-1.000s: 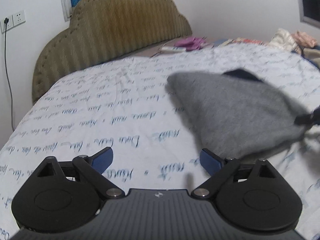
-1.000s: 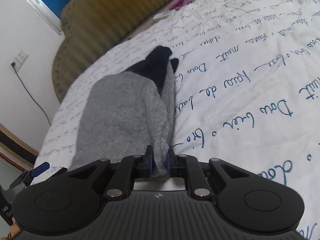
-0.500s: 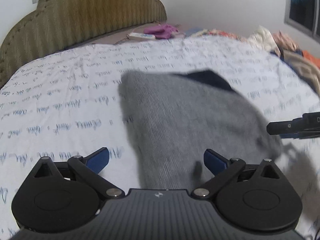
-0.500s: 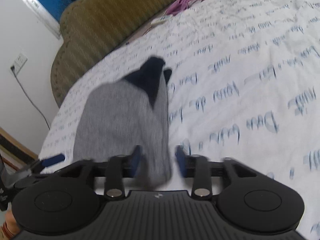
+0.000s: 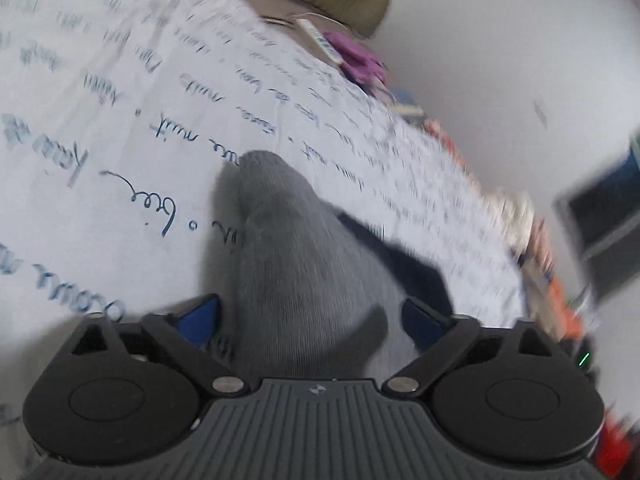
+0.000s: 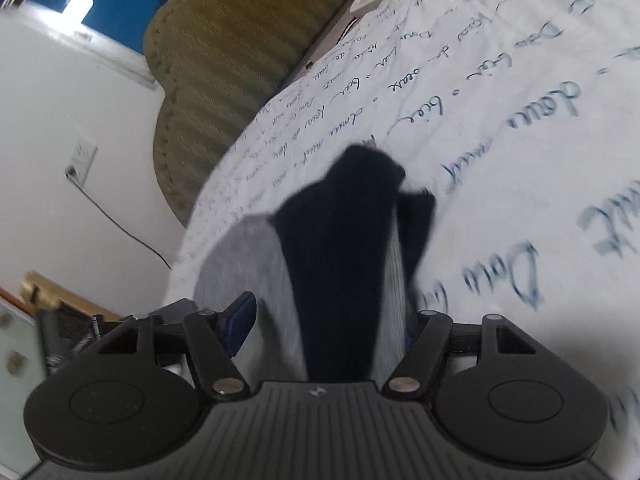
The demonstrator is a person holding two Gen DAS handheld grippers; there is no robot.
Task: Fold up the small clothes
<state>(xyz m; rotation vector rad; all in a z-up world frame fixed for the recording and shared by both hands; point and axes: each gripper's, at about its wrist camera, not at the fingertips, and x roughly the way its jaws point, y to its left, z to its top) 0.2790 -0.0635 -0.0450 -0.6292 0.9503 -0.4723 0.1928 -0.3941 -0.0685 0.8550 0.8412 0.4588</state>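
Note:
A grey sock with a dark navy end (image 5: 304, 264) lies on the white bedsheet with blue script (image 5: 120, 120). In the left wrist view my left gripper (image 5: 310, 316) is open, its blue fingertips on either side of the sock's grey part. In the right wrist view the sock (image 6: 344, 264) shows its navy end towards the headboard. My right gripper (image 6: 328, 324) is open with the sock between its jaws. Both views are blurred by motion.
An olive padded headboard (image 6: 224, 64) stands at the bed's head. A purple cloth (image 5: 362, 64) and a white remote (image 5: 320, 40) lie near it. A pile of clothes (image 5: 536, 240) sits at the bed's right edge. A wall socket with a cable (image 6: 82, 156) is on the left wall.
My right gripper has opened and let go of the sock. My left gripper has swung right and moved in over the sock, so the sock now lies between its open fingers.

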